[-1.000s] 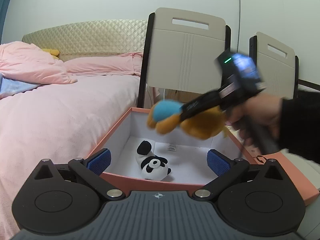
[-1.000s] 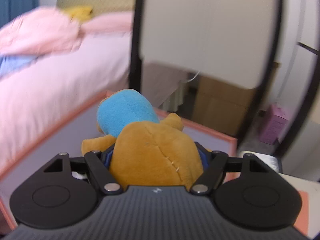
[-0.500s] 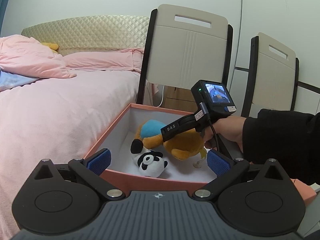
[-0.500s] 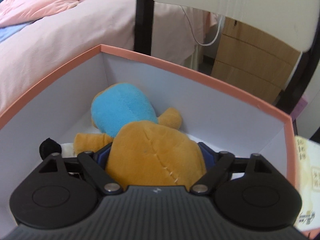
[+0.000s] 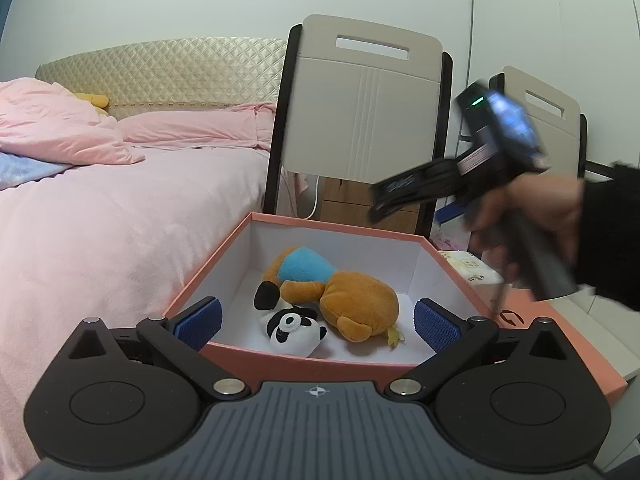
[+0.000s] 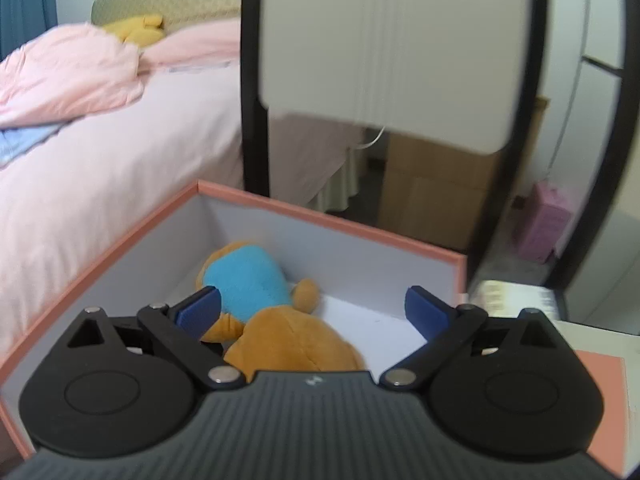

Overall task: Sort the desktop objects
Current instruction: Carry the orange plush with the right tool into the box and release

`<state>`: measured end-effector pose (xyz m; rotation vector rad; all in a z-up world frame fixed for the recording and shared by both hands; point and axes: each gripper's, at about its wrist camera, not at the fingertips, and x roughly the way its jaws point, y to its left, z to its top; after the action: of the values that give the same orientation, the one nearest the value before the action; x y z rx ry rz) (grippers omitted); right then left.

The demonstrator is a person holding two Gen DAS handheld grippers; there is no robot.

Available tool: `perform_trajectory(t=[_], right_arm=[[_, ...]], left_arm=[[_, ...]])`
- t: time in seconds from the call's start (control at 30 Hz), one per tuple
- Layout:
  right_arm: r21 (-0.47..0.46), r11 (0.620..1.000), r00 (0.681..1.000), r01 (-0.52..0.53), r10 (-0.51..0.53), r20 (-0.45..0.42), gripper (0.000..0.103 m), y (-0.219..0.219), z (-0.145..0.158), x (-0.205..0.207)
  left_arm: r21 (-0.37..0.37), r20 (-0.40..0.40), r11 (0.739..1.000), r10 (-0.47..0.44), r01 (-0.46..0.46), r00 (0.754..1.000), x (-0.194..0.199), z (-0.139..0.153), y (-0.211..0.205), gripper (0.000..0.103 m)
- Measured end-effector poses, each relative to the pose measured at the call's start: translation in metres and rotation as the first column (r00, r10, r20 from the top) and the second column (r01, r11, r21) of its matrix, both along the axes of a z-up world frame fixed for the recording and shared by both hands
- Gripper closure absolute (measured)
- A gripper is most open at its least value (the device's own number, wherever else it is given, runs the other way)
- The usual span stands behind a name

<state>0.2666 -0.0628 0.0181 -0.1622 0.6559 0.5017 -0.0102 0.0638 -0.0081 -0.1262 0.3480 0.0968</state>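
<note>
An orange plush with a blue head (image 5: 340,288) lies inside the open pink box (image 5: 280,354), next to a small panda plush (image 5: 294,330). It also shows in the right wrist view (image 6: 256,284), inside the box (image 6: 332,222). My left gripper (image 5: 316,322) is open and empty at the box's near rim. My right gripper (image 6: 312,312) is open and empty above the orange plush; in the left wrist view it (image 5: 404,196) hangs blurred above the box's right side.
A pink bed (image 5: 100,208) lies to the left. Two chairs (image 5: 360,112) stand behind the box. The box lid (image 5: 560,344) and a small white carton (image 5: 472,272) lie to the right. A pink pack (image 6: 544,216) sits on the floor.
My right gripper lowered the orange plush into the box, opened and let it go, then lifted up and back to the right. The left gripper stayed put.
</note>
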Motion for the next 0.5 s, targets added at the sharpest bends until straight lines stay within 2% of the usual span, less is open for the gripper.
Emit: perform_trajectory(t=[0.2,0.33,0.5], right_arm=[[0.049,0.997,0.992,0.065,-0.07,0.103,0.003,-0.042,0.033,-0.052],[0.106,0.988,0.982,0.108,-0.123,0.143,0.0,-0.071,0.038,-0.093],[0.162,0.981,0.979,0.103,-0.128,0.158,0.0,-0.092,0.029,-0.14]], left_arm=[[0.011,0.008,1.0,-0.007,0.007,1.0,-0.001,0.001,-0.005,0.0],[0.019,0.011,1.0,-0.008,0.008,1.0,-0.002,0.0,-0.007,0.0],[0.029,0.024,1.0,-0.002,0.002,1.0,-0.003,0.001,-0.011,0.0]])
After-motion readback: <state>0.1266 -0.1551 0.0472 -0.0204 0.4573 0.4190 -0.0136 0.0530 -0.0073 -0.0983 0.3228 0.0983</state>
